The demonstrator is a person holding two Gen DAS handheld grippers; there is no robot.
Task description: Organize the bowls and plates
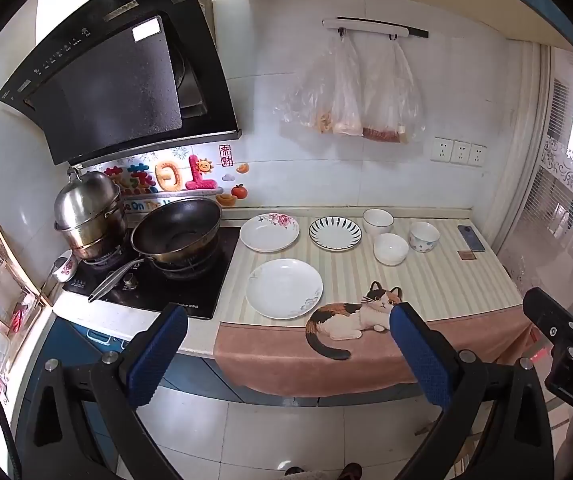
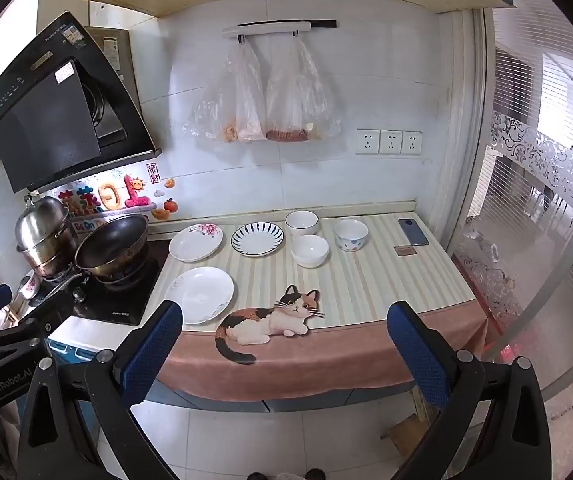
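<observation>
Three plates lie on the striped counter mat point(image 1: 446, 280): a white plate point(image 1: 284, 294) in front, a flowered plate point(image 1: 269, 232) and a blue-striped plate point(image 1: 335, 233) behind. Three bowls stand to their right: a rimmed white bowl point(image 1: 378, 221), a plain white bowl point(image 1: 391, 249) and a dotted bowl point(image 1: 424, 236). The same plates and bowls show in the right wrist view, with the white plate point(image 2: 200, 295) and plain bowl point(image 2: 310, 251). My left gripper point(image 1: 286, 344) and right gripper point(image 2: 284, 344) are open and empty, held back from the counter's front edge.
A stove point(image 1: 158, 280) with a wok point(image 1: 176, 230) and steel steamer pot point(image 1: 88, 212) is left of the plates. A phone point(image 1: 471, 237) and a small card point(image 1: 466, 255) lie at the mat's right. Plastic bags point(image 1: 350, 92) hang on the wall.
</observation>
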